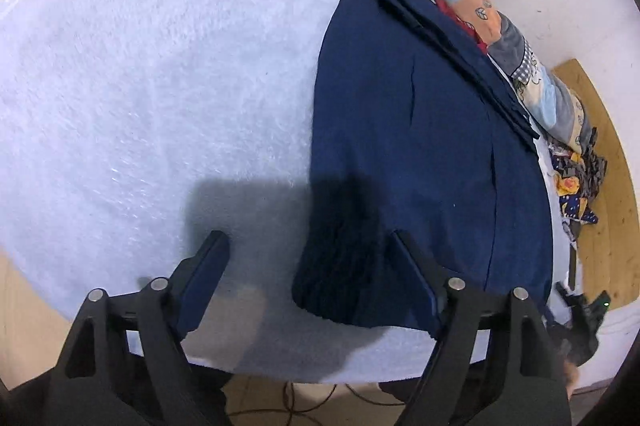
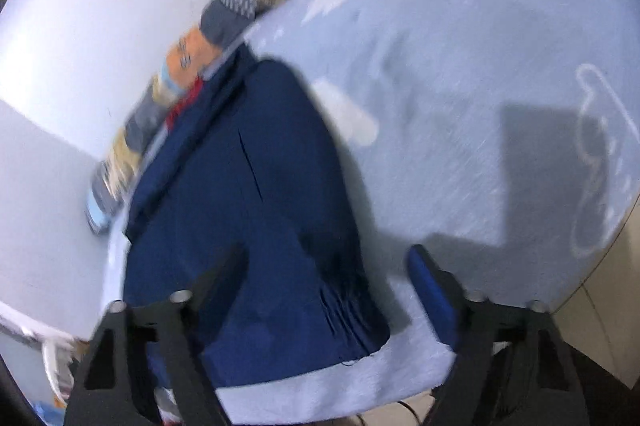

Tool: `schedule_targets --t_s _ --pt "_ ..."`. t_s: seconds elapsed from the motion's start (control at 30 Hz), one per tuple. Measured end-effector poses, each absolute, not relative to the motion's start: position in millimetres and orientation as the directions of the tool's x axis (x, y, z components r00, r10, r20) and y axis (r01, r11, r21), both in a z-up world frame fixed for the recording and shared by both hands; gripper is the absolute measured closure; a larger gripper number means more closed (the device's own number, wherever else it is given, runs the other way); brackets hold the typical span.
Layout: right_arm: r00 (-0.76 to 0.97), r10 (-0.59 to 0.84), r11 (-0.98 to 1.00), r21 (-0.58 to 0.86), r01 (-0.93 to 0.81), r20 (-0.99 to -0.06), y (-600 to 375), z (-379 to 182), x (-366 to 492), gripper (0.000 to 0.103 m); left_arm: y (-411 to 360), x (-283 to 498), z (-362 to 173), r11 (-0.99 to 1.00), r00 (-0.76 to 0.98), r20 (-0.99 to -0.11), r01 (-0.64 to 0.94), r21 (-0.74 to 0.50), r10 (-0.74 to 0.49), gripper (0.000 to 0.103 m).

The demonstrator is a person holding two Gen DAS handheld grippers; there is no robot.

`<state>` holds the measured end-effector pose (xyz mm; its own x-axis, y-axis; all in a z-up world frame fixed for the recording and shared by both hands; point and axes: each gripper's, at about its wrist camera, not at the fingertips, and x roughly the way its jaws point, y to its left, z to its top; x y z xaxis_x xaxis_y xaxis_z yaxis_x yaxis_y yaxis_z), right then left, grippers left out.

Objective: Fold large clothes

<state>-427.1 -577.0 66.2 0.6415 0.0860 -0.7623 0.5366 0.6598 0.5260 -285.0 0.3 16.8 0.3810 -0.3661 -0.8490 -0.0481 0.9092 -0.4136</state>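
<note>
Fingers of both grippers, left [image 1: 308, 258] and right [image 2: 328, 266], hang released above the folded navy garment's [image 1: 420, 146] near edge.

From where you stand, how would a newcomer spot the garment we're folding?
Find the pale blue fleece blanket covering the work surface. Along its edge beside the patchwork quilt lies the navy garment, flat and partly folded. It is the only plain dark piece; its neighbours are patterned.

One folded navy garment [image 1: 420, 154], one pale blue fleece blanket [image 1: 160, 86], one patchwork quilt [image 1: 532, 74], one patterned fabric heap [image 1: 576, 186]
</note>
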Motion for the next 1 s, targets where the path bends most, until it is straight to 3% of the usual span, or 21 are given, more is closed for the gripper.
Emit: schedule_targets --t_s 0.07,0.2,0.3,0.33,0.37,0.43,0.5,0.57,0.7,0.8,0.9,0.93,0.97,1.0 --pt "0.597 0.085 0.695 0.477 0.538 -0.797 -570.9 59.2 -416.6 0.046 -0.3 -285.0 16.4 0.906 0.386 -0.845 -0.049 -0.420 -0.370 0.021" --pt "0.580 0.066 0.709 0.448 0.545 -0.812 -568.3 55.2 -408.7 0.045 -4.8 -284.4 19.6 0.899 0.390 -0.833 -0.027 -0.438 -0.393 0.021" --pt "0.600 0.131 0.721 0.491 0.488 -0.789 -561.9 52.2 -403.1 0.046 -15.0 -283.8 21.1 0.897 0.384 -0.825 0.024 -0.440 -0.415 0.021" --pt "0.615 0.159 0.733 0.509 0.451 -0.773 -557.4 54.7 -400.7 0.049 -17.4 -284.3 22.3 0.899 0.384 -0.824 0.036 -0.437 -0.416 0.021" --pt "0.637 0.215 0.740 0.549 0.388 -0.741 -550.7 59.1 -397.0 0.065 -20.9 -285.0 23.7 0.902 0.387 -0.824 0.051 -0.429 -0.414 0.022" --pt "0.655 0.267 0.741 0.585 0.330 -0.707 -545.7 63.2 -393.4 0.071 -26.6 -286.5 27.7 0.910 0.397 -0.825 0.079 -0.406 -0.402 0.046" --pt "0.640 0.212 0.779 0.524 0.346 -0.738 -542.4 65.3 -391.7 0.071 -29.7 -284.5 26.9 0.930 0.403 -0.841 0.087 -0.357 -0.360 0.055" --pt "0.624 0.189 0.778 0.503 0.377 -0.759 -544.7 61.1 -390.7 0.067 -29.8 -282.8 25.4 0.932 0.403 -0.844 0.084 -0.352 -0.355 0.055" --pt "0.617 0.177 0.757 0.507 0.413 -0.766 -553.0 55.1 -393.2 0.059 -33.3 -282.6 25.0 0.940 0.415 -0.846 0.088 -0.329 -0.335 0.050" --pt "0.615 0.173 0.752 0.507 0.422 -0.769 -553.8 52.8 -394.9 0.057 -42.8 -278.1 18.9 0.934 0.404 -0.843 0.106 -0.342 -0.355 0.018" --pt "0.615 0.180 0.750 0.512 0.419 -0.768 -553.0 49.4 -395.1 0.060 -59.5 -279.6 17.3 0.957 0.427 -0.856 0.144 -0.252 -0.290 0.017" --pt "0.614 0.179 0.754 0.508 0.416 -0.769 -551.4 50.0 -396.7 0.062 -64.5 -281.5 18.0 0.963 0.447 -0.854 0.157 -0.218 -0.266 0.021" --pt "0.613 0.186 0.759 0.509 0.407 -0.768 -550.0 49.6 -394.3 0.071 -66.1 -282.4 20.3 0.965 0.458 -0.850 0.163 -0.207 -0.260 0.028" --pt "0.614 0.189 0.768 0.505 0.394 -0.766 -548.0 50.8 -393.3 0.074 -66.7 -284.1 24.7 0.970 0.486 -0.840 0.164 -0.181 -0.239 0.049"
